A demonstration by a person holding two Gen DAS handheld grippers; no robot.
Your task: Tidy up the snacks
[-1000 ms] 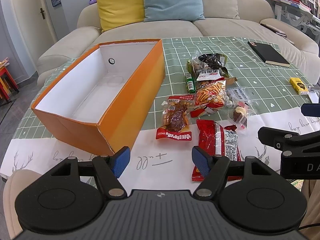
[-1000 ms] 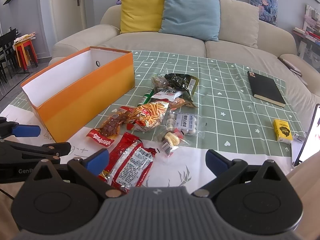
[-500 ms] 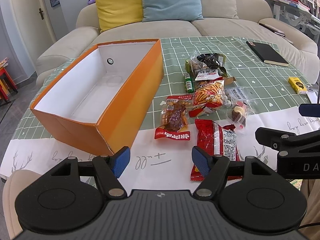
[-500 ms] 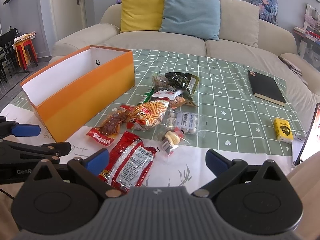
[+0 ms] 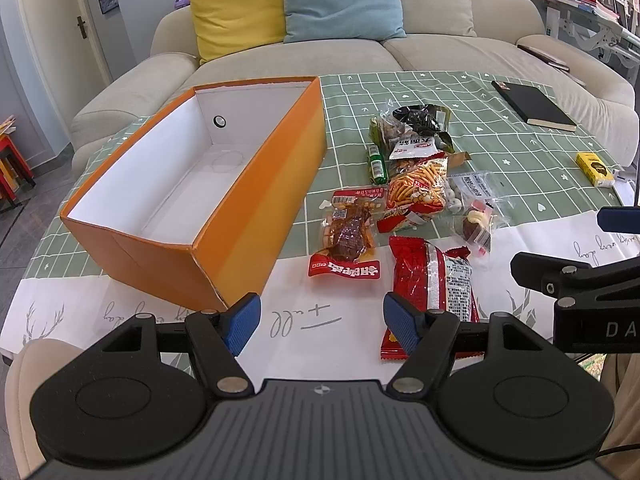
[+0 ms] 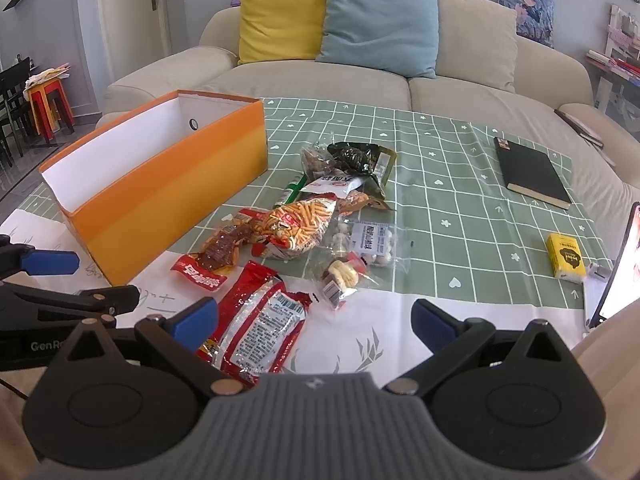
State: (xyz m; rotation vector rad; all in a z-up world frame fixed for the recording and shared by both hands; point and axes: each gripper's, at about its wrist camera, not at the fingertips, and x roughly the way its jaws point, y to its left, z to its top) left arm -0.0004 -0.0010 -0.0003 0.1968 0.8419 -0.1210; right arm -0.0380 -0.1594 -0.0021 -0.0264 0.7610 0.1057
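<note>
An empty orange box (image 5: 256, 216) with a white inside stands at the left of the table; it also shows in the right wrist view (image 6: 168, 196). Several snack packs lie in a pile to its right: a red foil pack (image 5: 434, 280) nearest me, a meat snack pack (image 5: 348, 236), an orange stick-snack bag (image 5: 416, 188) and a dark bag (image 5: 420, 120). The red foil pack (image 6: 260, 320) also shows in the right wrist view. My left gripper (image 5: 320, 322) is open and empty above the table's near edge. My right gripper (image 6: 316, 318) is open and empty, just right of the red pack.
A black notebook (image 5: 534, 106) and a small yellow box (image 5: 594, 168) lie at the right of the green checked tablecloth (image 5: 520, 152). A phone screen (image 6: 620, 268) stands at the right edge. A sofa with cushions (image 5: 340, 4) is behind the table.
Both views have shifted only slightly; the box and snacks sit a little closer. Both grippers stay open and empty.
</note>
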